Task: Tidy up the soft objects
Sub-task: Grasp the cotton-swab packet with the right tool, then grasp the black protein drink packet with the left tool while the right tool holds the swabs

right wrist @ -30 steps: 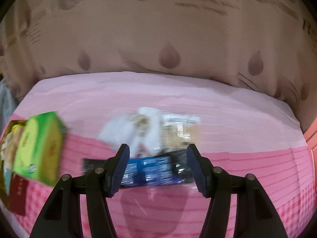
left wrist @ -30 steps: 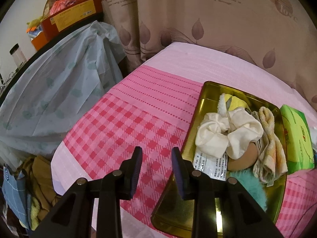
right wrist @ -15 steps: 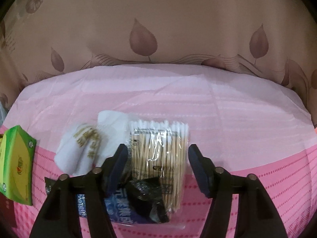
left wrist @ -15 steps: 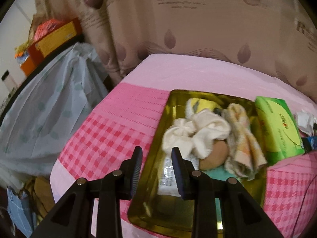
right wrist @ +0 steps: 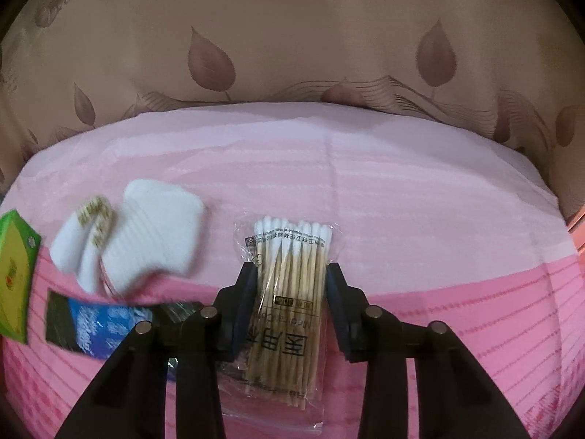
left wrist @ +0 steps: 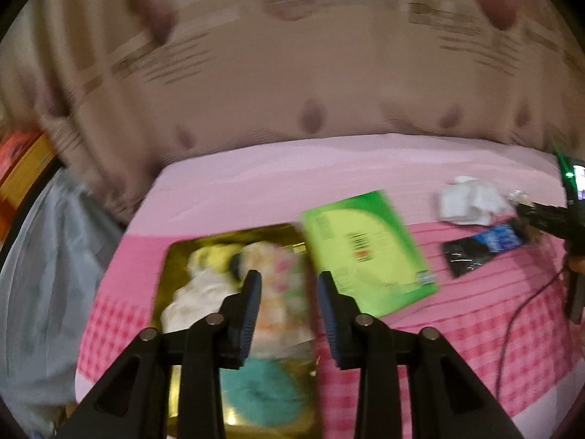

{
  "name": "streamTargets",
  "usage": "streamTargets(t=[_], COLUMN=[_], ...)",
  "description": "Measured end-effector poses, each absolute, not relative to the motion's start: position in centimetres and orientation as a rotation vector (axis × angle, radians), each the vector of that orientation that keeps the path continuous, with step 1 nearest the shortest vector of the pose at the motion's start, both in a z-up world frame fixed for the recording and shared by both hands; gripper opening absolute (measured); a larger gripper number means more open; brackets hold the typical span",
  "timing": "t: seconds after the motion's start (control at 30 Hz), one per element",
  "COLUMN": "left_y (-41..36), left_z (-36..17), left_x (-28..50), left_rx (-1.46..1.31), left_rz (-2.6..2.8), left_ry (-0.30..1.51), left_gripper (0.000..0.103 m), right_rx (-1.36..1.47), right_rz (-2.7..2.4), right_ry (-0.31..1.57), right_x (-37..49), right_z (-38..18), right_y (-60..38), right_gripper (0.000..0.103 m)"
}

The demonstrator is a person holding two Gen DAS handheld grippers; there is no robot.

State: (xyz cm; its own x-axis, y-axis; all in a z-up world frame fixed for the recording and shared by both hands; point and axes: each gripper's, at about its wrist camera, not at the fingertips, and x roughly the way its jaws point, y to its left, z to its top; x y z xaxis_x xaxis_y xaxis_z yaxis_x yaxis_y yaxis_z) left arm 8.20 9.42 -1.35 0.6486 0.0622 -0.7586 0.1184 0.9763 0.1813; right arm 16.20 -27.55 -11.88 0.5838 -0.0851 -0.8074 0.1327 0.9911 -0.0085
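In the right wrist view my right gripper point(right wrist: 290, 292) is open, its jaws on either side of a clear bag of cotton swabs point(right wrist: 289, 289) lying on the pink cloth. White cotton pads point(right wrist: 146, 241) and a black-and-blue packet point(right wrist: 95, 323) lie to its left. In the left wrist view my left gripper point(left wrist: 289, 309) is open and empty above the gold tray point(left wrist: 172, 267), which holds white cloth point(left wrist: 190, 298), a patterned towel point(left wrist: 279, 281) and a teal fluffy item point(left wrist: 263, 389). A green tissue pack point(left wrist: 365, 252) leans at the tray's right edge.
A beige leaf-print curtain point(right wrist: 292, 36) hangs behind the table. A grey plastic cover point(left wrist: 47, 278) drapes at the left. A black cable point(left wrist: 519, 314) trails on the checked cloth at the right, where the right gripper point(left wrist: 548, 216) shows.
My left gripper swung right, from beside the tray to over it. My right gripper moved forward and right until the swab bag lies between its open jaws.
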Motion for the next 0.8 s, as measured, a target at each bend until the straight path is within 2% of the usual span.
streamTargets(t=[0.23, 0.8], left_y=[1.3, -12.6], left_z=[-1.8, -9.0], left_x=[9.0, 12.3], left_rx=[0.336, 0.594], left_rz=[-0.231, -0.642], left_ry=[0.874, 1.058], left_gripper=[0.045, 0.045], right_rx=[0.12, 0.165], right_rz=[-0.17, -0.233], right_ry=[0.924, 0.89], right_x=[12.4, 6.1], right_z=[-12.0, -12.5], right_y=[-30.6, -32.4], right_gripper=[0.035, 0.036])
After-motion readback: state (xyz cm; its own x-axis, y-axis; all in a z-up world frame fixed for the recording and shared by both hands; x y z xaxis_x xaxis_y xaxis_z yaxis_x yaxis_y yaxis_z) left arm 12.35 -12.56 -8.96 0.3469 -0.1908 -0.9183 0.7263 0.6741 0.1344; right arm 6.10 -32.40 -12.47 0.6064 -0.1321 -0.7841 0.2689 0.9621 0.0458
